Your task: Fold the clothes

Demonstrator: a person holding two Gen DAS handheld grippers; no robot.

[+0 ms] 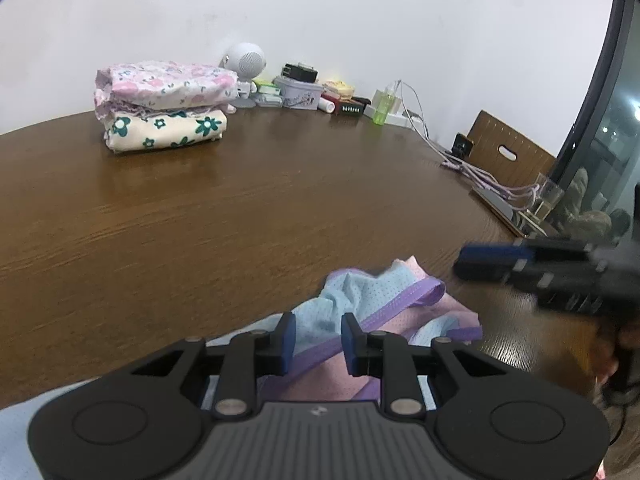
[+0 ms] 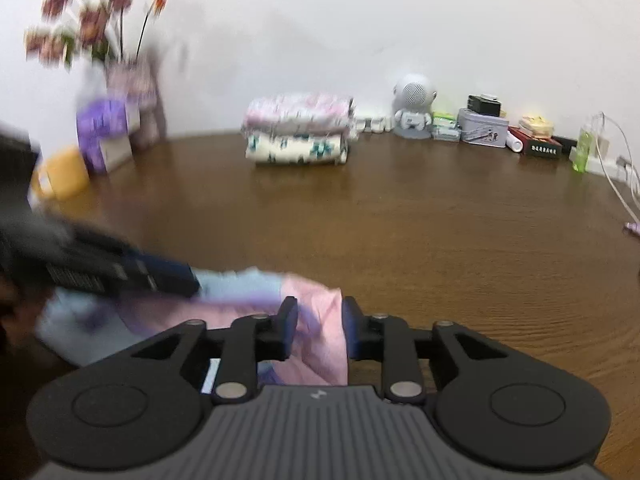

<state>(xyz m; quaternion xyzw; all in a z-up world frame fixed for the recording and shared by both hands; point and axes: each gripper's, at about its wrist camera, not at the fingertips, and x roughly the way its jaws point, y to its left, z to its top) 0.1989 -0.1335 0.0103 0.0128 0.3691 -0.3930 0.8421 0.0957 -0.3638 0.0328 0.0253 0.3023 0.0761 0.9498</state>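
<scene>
A crumpled garment [image 1: 360, 300] of light blue mesh with purple trim and pink panels lies at the near edge of the brown wooden table [image 1: 240, 208]. My left gripper [image 1: 319, 340] stands over it, fingers a narrow gap apart with blue cloth showing between them. In the right wrist view, the garment's pink part [image 2: 316, 308] fills the gap of my right gripper [image 2: 320, 328], whose fingers also stand apart. Each gripper appears blurred in the other's view: the right gripper [image 1: 460, 262] to the right of the garment, the left gripper [image 2: 192, 280] on its blue part. Two folded floral garments [image 1: 164, 108] are stacked far back.
Along the back wall stand a white round robot figure [image 1: 244, 60], a tin box [image 1: 302, 94], a green bottle [image 1: 382, 108] and cables [image 1: 460, 160]. A chair back [image 1: 508, 152] is at the right edge. Flowers [image 2: 92, 24], a purple box [image 2: 106, 132] and a yellow object [image 2: 60, 176] are far left.
</scene>
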